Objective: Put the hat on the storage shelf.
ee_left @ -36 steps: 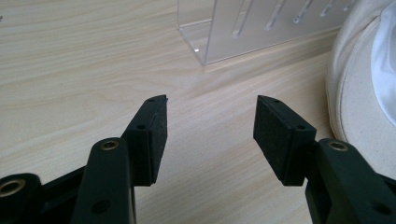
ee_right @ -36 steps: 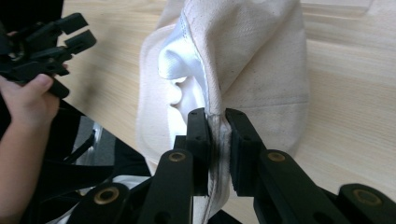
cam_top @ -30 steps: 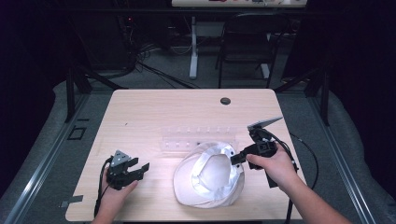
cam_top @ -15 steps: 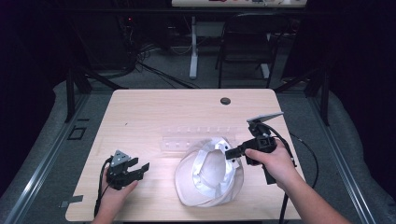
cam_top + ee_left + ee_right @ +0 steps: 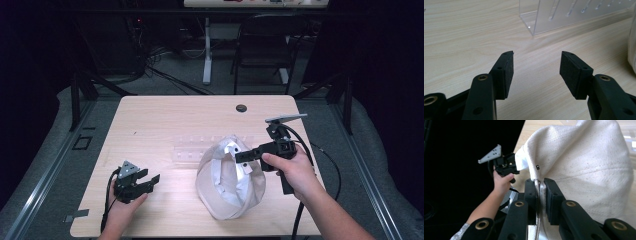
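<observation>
On the wooden table (image 5: 165, 120): one white cloth cap (image 5: 230, 180), one clear plastic rack (image 5: 200, 147), two grippers. Cap near the right front part of the table, lifted at its rim, lower part touching the tabletop, just in front of the rack. Right gripper (image 5: 241, 157) clamped tight on the cap rim, cloth pinched between both pads. Left gripper (image 5: 150, 180) low over the left front of the table, well apart from the cap, jaws spread wide, nothing between.
</observation>
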A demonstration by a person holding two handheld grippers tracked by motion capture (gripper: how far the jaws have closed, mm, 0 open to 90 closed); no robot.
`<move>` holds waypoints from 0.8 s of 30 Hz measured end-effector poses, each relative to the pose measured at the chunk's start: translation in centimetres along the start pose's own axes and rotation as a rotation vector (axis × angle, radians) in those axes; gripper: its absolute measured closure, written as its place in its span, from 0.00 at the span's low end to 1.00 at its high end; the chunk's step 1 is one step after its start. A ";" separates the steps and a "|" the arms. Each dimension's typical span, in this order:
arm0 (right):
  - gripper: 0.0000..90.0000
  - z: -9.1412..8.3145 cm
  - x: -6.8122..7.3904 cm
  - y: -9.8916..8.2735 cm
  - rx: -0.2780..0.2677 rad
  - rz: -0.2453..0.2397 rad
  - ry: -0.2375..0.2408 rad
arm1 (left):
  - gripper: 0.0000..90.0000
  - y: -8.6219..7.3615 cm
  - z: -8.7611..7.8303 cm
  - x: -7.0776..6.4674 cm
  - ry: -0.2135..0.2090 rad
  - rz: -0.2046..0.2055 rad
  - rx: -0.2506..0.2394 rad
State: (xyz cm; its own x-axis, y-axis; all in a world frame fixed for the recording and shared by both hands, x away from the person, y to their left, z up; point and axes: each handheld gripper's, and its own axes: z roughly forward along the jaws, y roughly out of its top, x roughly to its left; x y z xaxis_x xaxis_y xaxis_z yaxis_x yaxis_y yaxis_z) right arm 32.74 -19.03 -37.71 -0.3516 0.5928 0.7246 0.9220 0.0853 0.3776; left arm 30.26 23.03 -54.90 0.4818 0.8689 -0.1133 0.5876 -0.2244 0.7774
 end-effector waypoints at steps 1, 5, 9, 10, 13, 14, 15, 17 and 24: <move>0.91 -0.1 0.2 0.1 -0.005 -0.009 0.003 | 0.50 0.0 0.0 0.0 0.000 -0.001 -0.001; 0.91 -0.9 1.1 0.4 -0.013 -0.025 -0.012 | 0.51 0.0 -0.1 0.1 0.002 -0.005 -0.005; 0.91 -1.8 1.6 0.8 -0.035 -0.029 -0.024 | 0.51 0.0 -0.1 -0.1 0.007 0.007 -0.002; 0.91 -1.8 1.6 0.8 -0.035 -0.029 -0.024 | 0.50 0.0 -0.1 -0.1 0.007 0.007 -0.002; 0.91 -2.5 1.6 1.3 -0.050 -0.011 -0.016 | 0.50 0.0 0.1 -0.6 0.003 0.030 0.001; 0.91 -2.6 1.6 1.5 -0.055 -0.007 -0.011 | 0.50 0.0 0.1 -0.6 0.001 0.035 0.002; 0.91 -2.6 1.6 1.5 -0.055 -0.007 -0.011 | 0.50 0.0 0.1 -0.6 0.001 0.035 0.002; 0.91 -2.8 1.8 1.7 -0.059 -0.010 -0.008 | 0.50 0.0 0.1 -0.9 -0.003 0.044 -0.003; 0.91 -3.3 2.7 2.9 -0.079 -0.015 -0.010 | 0.50 0.2 0.2 -1.3 -0.001 0.060 -0.011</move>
State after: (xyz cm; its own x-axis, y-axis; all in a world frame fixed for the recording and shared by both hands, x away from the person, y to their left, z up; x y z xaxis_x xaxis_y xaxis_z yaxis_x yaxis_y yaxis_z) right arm 33.95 -19.79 -32.74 -0.3628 0.6000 0.7130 0.9010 0.0306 0.4327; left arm 29.86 21.82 -54.74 0.5171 0.8533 -0.0669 0.5505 -0.2717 0.7894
